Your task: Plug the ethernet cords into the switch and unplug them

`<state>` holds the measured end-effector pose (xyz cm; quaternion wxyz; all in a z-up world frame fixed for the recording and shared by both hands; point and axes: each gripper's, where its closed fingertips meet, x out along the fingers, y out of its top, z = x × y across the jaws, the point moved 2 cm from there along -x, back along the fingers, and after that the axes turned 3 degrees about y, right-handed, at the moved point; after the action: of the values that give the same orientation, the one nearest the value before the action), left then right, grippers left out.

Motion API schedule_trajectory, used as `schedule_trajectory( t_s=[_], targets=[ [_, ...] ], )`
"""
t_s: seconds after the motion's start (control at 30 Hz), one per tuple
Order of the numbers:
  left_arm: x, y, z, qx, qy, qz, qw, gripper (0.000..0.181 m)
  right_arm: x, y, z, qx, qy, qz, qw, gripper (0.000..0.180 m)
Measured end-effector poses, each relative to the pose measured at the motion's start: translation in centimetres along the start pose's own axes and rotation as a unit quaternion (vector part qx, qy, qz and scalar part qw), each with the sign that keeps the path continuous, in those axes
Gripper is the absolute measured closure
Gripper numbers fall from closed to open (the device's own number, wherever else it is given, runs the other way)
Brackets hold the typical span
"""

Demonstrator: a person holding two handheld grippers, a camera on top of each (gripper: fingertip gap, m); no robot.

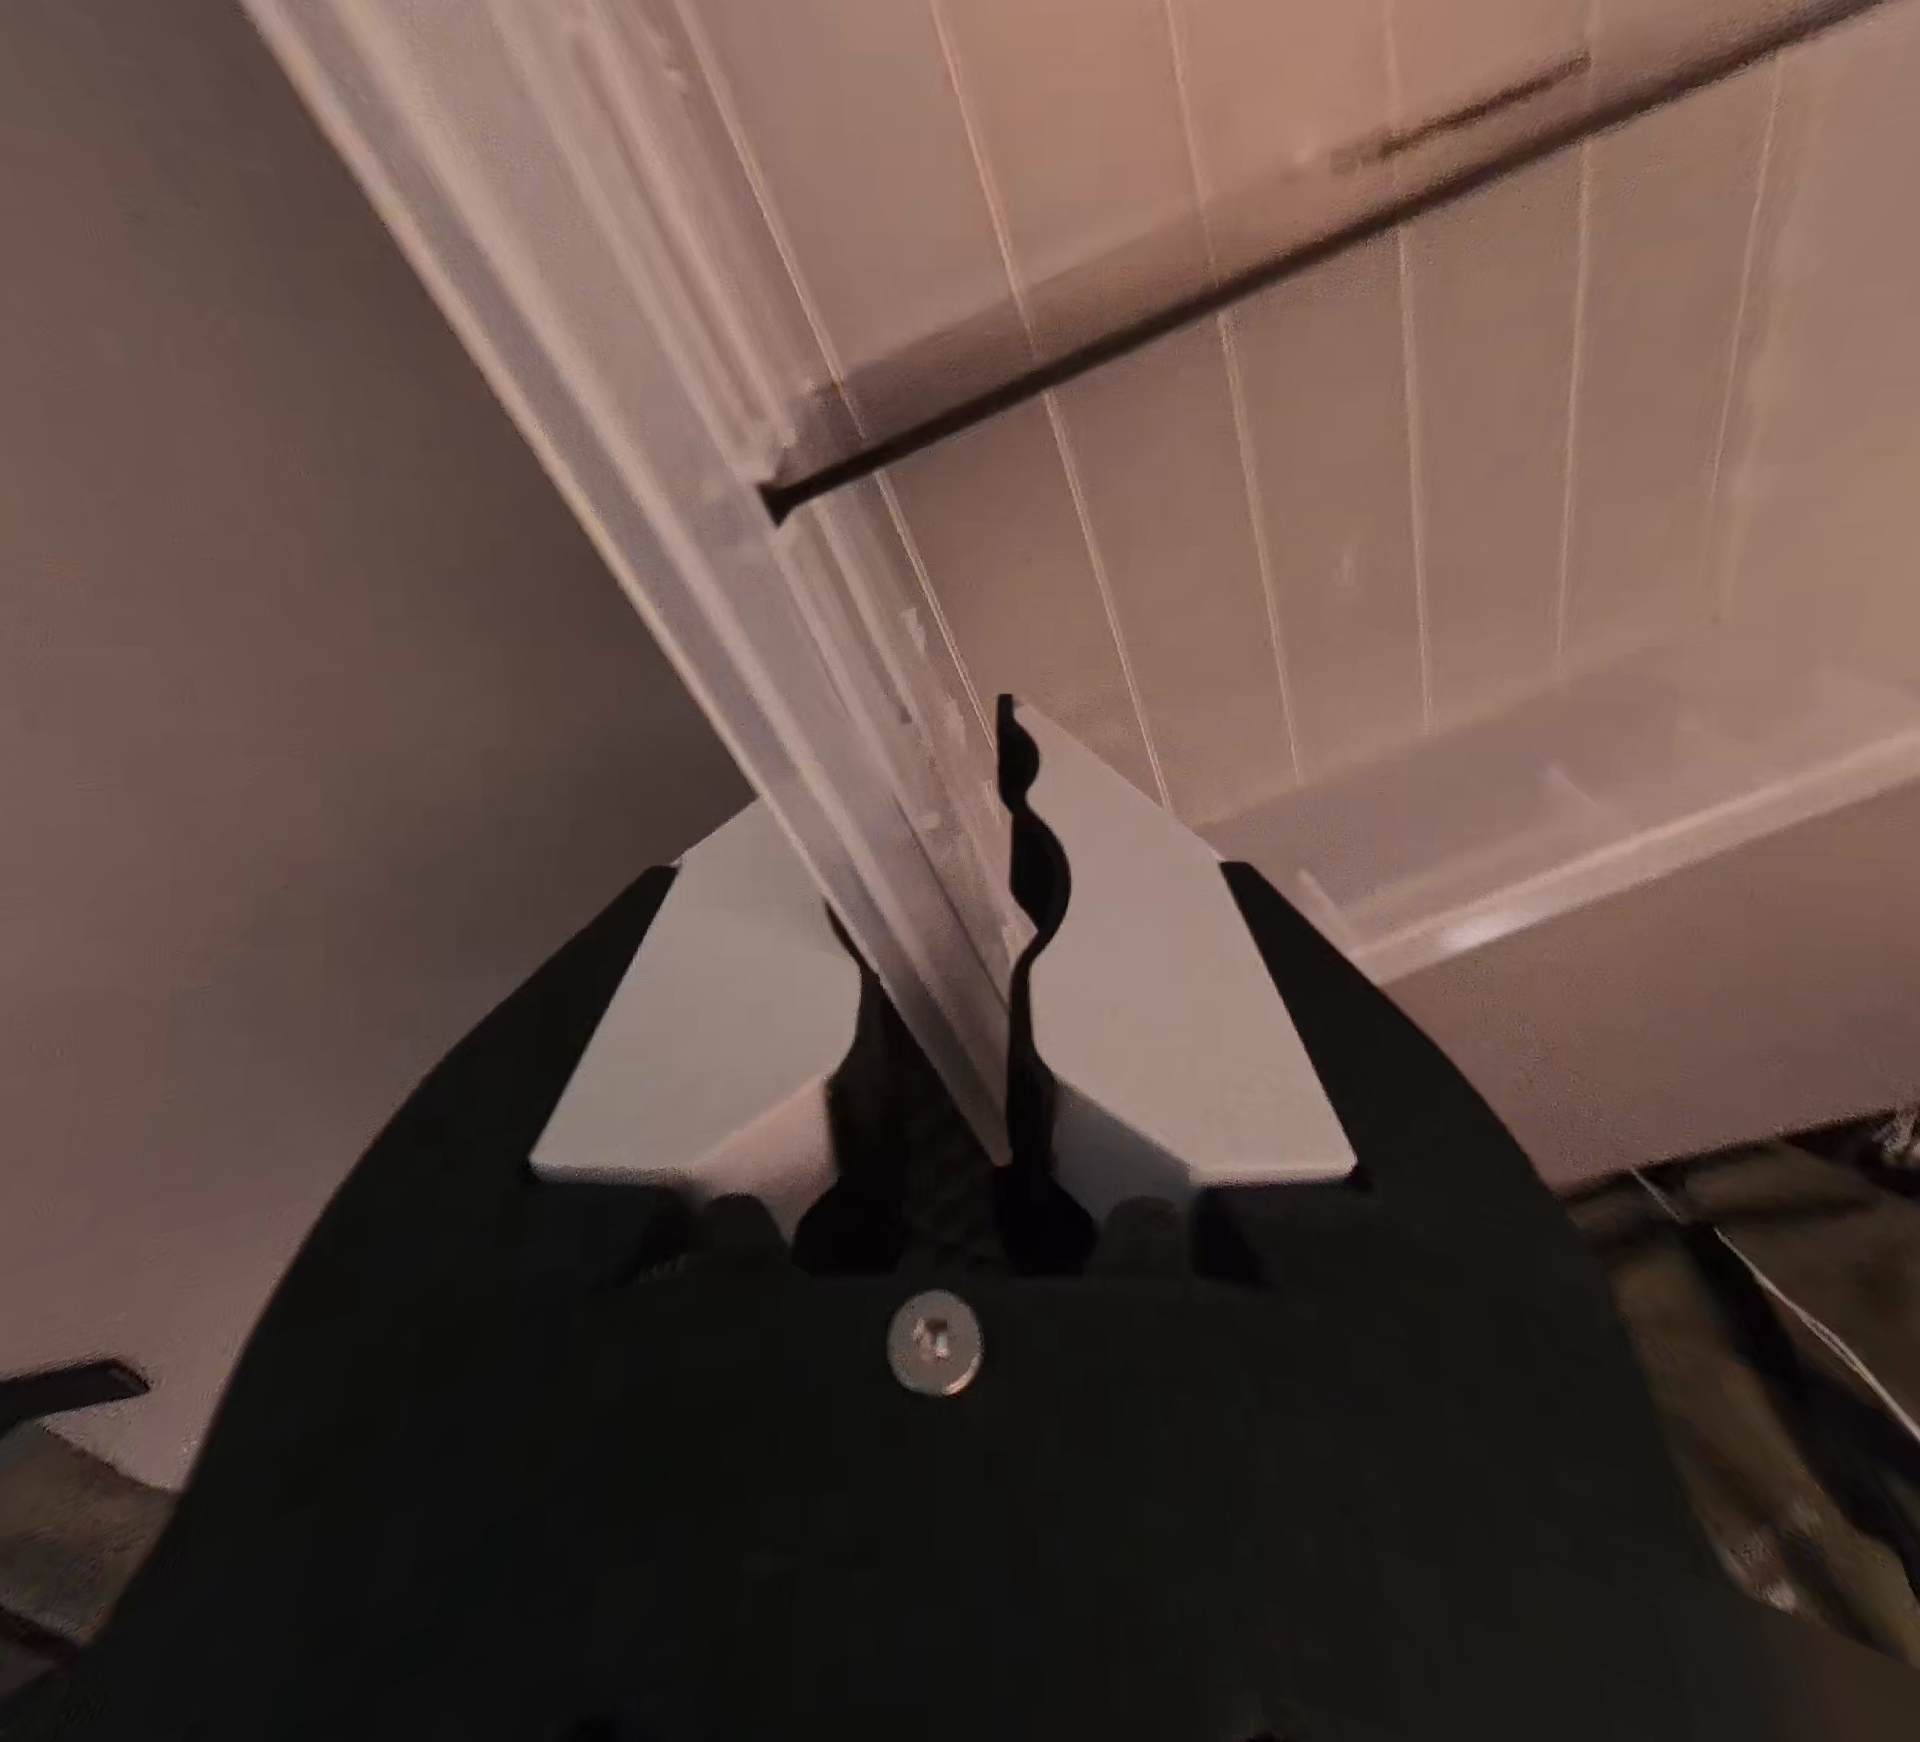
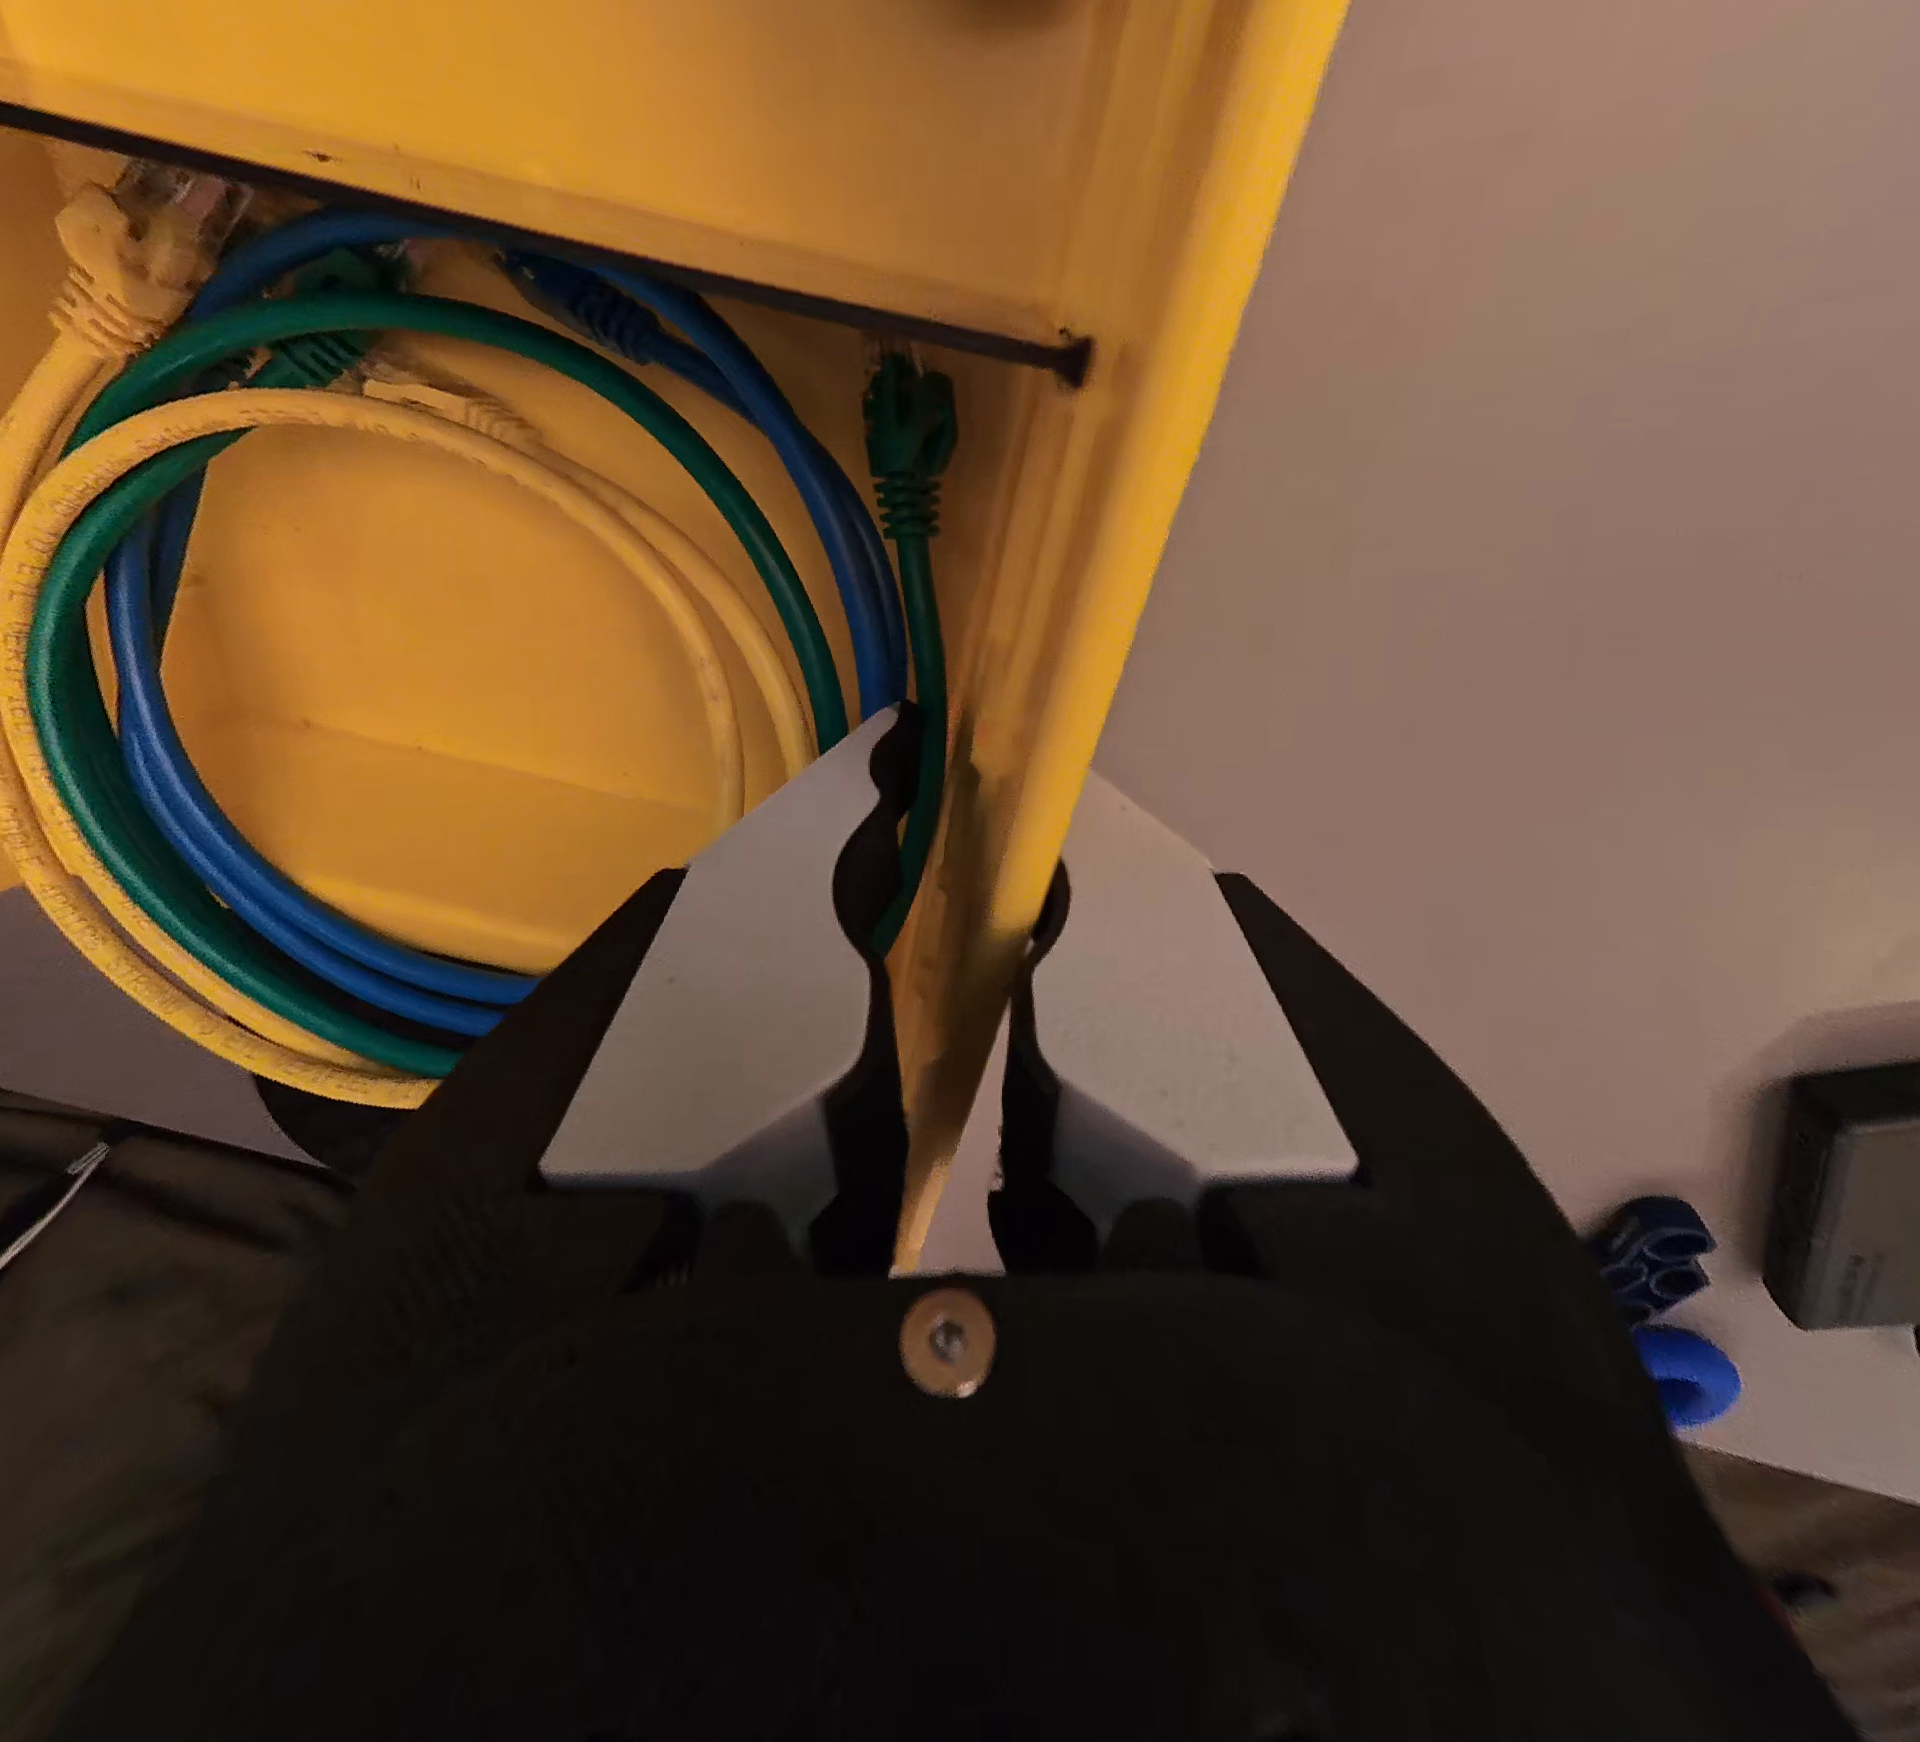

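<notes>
Several coiled ethernet cords lie in a yellow bin [image 2: 644, 9] in the right wrist view: a yellow cord [image 2: 727, 653], a green cord [image 2: 623, 367] and a blue cord [image 2: 208, 809]. A green plug [image 2: 909, 425] lies by the bin's right wall. My right gripper [image 2: 992, 757] is shut on that right wall, with the green cord beside its left finger. A dark grey box [image 2: 1849, 1193], perhaps the switch, sits at the far right. My left gripper [image 1: 894, 778] is shut on the side wall of a white bin [image 1: 1351, 342].
The white bin shows a dark slit [image 1: 1247, 279] across its panelled inside. A plain pale surface [image 1: 260, 549] lies beside it. Two blue plastic pieces [image 2: 1662, 1277] sit next to the dark box. Dark wood surface [image 2: 1818, 1609] shows at the lower right. My hands' fingertips stand some 65 cm from each other.
</notes>
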<state>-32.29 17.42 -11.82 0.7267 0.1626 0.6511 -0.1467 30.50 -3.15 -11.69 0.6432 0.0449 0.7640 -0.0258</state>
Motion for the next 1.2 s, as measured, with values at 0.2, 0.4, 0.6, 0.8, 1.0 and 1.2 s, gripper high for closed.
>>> schedule_trajectory(
  t_s=[0.2, 0.4, 0.6, 0.8, 1.0, 1.2],
  targets=[
    [0.4, 1.2, 3.8, 0.053, 0.01, -0.041, 0.998, 0.153, 0.5, 0.3, -3.3, 0.013, -0.007, -0.026, 1.0, 0.167],
    [0.7, 1.7, 6.5, 0.085, 0.033, -0.073, 0.993, 0.148, 1.2, 1.4, -7.8, 0.018, -0.005, -0.032, 0.999, 0.166],
    [1.0, 1.9, 8.9, 0.115, 0.079, -0.105, 0.985, 0.139, 1.7, 2.6, -9.9, 0.008, -0.063, -0.021, 0.998, 0.155],
    [1.2, 2.1, 10.5, 0.154, 0.129, -0.123, 0.972, 0.131, 2.0, 2.8, -11.0, -0.015, -0.11, -0.022, 0.994, 0.144],
    [1.3, 2.4, 11.2, 0.168, 0.108, -0.111, 0.974, 0.135, 1.8, 2.9, -10.2, -0.016, -0.082, -0.025, 0.996, 0.153],
    [0.7, 2.1, 12.7, 0.169, -0.001, -0.084, 0.982, 0.141, 0.7, 2.8, -9.3, -0.04, -0.095, -0.025, 0.994, 0.156]
  ],
)
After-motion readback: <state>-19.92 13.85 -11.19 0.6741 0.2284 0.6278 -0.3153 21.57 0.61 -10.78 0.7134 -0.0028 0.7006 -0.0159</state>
